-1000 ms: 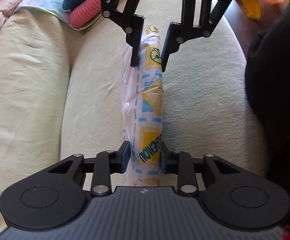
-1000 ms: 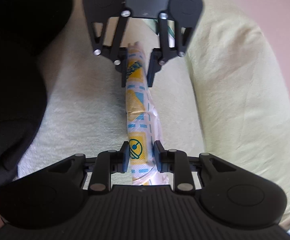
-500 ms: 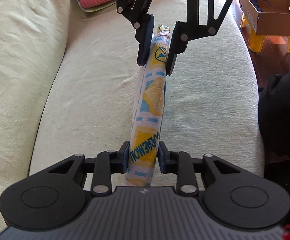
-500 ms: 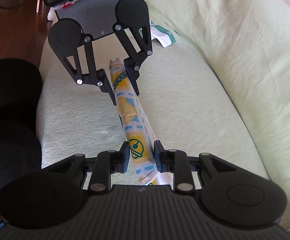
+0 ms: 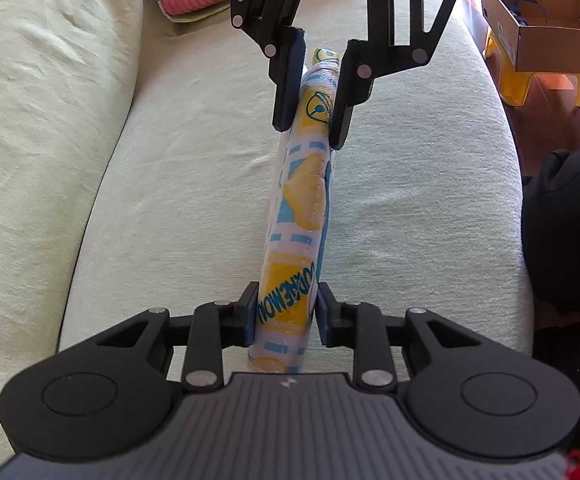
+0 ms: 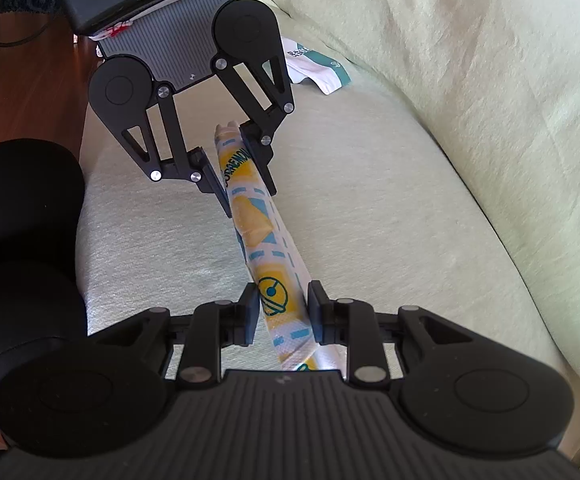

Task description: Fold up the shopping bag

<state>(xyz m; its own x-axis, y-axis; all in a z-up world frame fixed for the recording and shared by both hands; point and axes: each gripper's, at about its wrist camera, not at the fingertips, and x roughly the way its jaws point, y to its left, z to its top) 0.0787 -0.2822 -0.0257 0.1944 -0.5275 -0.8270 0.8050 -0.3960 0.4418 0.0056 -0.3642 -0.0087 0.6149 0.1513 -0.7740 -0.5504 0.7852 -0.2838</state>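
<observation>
Change: over the last second the folded shopping bag [image 5: 298,216] had risen off the sofa seat cushion [image 5: 194,184], from slack to nearly straight; probably readying another fold.
Left gripper [image 5: 286,318]: nearest in the left wrist view, clamped on the bag's "DORAEMON" end, above the cushion.
Bag: a narrow strip spanning both grippers, clear of the cushion.
Right gripper [image 5: 310,116]: farther along, clamped on the bag's opposite end.
Beyond the cushion: a cardboard box [image 5: 546,20].

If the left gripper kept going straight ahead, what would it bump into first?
Probably the right gripper, facing it and clamped on the far end of the same yellow-and-blue folded plastic shopping bag that the left gripper holds.
</observation>
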